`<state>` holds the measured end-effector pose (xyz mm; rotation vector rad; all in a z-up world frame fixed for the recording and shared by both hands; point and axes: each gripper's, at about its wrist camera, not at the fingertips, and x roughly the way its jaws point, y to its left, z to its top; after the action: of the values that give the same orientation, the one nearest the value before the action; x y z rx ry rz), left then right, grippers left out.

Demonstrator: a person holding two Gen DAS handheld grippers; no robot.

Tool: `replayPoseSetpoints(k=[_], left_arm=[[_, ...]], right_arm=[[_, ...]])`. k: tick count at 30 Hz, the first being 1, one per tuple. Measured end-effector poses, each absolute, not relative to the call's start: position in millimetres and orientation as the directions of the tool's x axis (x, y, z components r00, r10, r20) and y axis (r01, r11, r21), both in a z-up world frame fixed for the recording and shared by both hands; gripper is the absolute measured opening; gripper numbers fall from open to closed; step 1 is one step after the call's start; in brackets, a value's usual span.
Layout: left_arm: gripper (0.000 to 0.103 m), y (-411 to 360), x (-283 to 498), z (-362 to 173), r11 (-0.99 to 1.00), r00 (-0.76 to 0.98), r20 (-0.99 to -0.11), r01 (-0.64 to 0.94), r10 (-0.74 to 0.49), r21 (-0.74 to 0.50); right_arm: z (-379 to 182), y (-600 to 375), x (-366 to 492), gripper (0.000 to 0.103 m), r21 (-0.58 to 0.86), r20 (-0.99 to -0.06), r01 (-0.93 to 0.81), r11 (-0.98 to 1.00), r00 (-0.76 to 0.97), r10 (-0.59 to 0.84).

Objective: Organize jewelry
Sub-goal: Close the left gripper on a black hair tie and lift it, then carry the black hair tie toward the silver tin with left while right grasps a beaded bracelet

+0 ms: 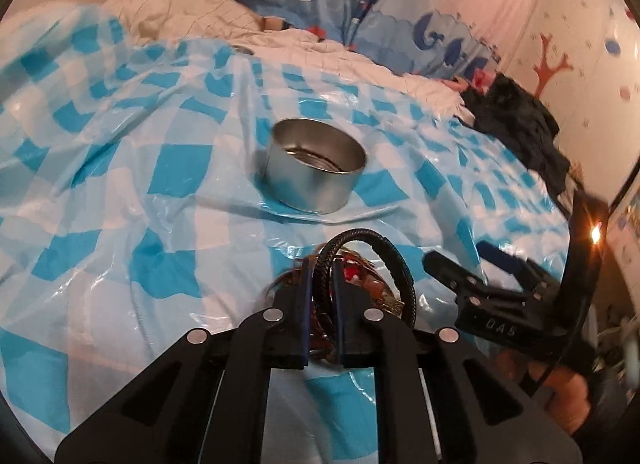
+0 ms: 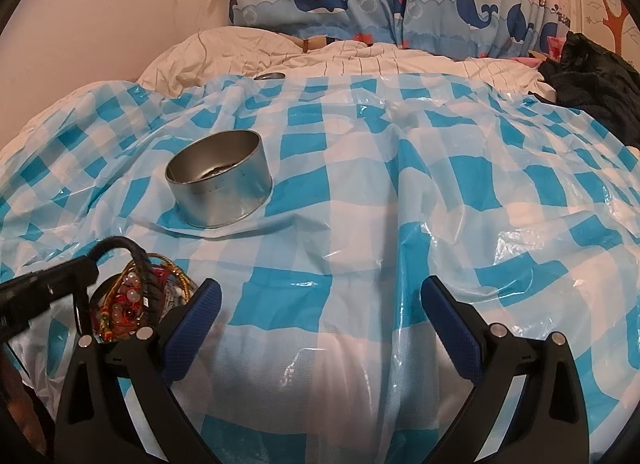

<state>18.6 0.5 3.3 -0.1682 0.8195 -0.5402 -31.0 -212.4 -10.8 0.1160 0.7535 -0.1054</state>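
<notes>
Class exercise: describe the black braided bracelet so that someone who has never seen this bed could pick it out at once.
Start at the blue-and-white checked plastic sheet spread over the bed. Nearer the camera than the round metal tin lies a heap of jewelry. The black braided bracelet arches above it, pinched in the left gripper; unlike its beaded red and gold neighbours, it is plain dark cord.

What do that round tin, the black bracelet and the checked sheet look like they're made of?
Round tin: bare metal, dull silver, with soft reflections on its wall.
Black bracelet: probably braided leather or cord; a matte woven texture shows.
Checked sheet: thin plastic film, glossy, with bright glints along its wrinkles.
</notes>
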Motion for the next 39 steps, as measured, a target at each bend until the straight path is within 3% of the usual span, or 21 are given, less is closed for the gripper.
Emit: replayPoseSetpoints(k=[13, 17, 19, 21, 23, 28, 32, 39], left_arm=[[0.008, 63, 28, 19, 0.905, 0.691, -0.600, 0.205, -0.404, -0.373], [0.008, 67, 28, 19, 0.904, 0.691, -0.601, 0.195, -0.402, -0.381], [0.008, 64, 28, 18, 0.904, 0.684, -0.606, 0.201, -0.405, -0.378], [0.008, 63, 27, 18, 0.904, 0.683, -0.607, 0.204, -0.406, -0.375], [0.008, 62, 27, 17, 0.904, 0.683, -0.607, 0.204, -0.407, -0.377], [0.009, 62, 26, 18, 0.904, 0.683, -0.608, 0.200, -0.405, -0.378], [0.009, 61, 27, 18, 0.904, 0.683, -0.607, 0.200, -0.406, -0.379], [0.009, 60, 25, 17, 0.904, 0.680, -0.609, 0.204, -0.407, -0.376]], right_arm=[[3, -153, -48, 0.096, 0.111, -0.628, -0.251, 0.961, 0.732, 0.264], [3, -151, -53, 0.095, 0.099, -0.611, -0.272, 0.957, 0.743, 0.274], [6, -152, -54, 0.082, 0.094, -0.594, -0.281, 0.955, 0.754, 0.280], [4, -152, -51, 0.053, 0.104, -0.607, -0.300, 0.948, 0.736, 0.300], [2, -150, -53, 0.044, 0.128, -0.605, -0.325, 0.937, 0.723, 0.334], [5, -129, -55, 0.041, 0.098, -0.589, -0.418, 0.903, 0.707, 0.391], [-9, -123, -44, 0.013, 0.100, -0.642, -0.426, 0.899, 0.663, 0.386], [-11, -136, -39, 0.009, 0.200, -0.630, -0.413, 0.888, 0.640, 0.440]])
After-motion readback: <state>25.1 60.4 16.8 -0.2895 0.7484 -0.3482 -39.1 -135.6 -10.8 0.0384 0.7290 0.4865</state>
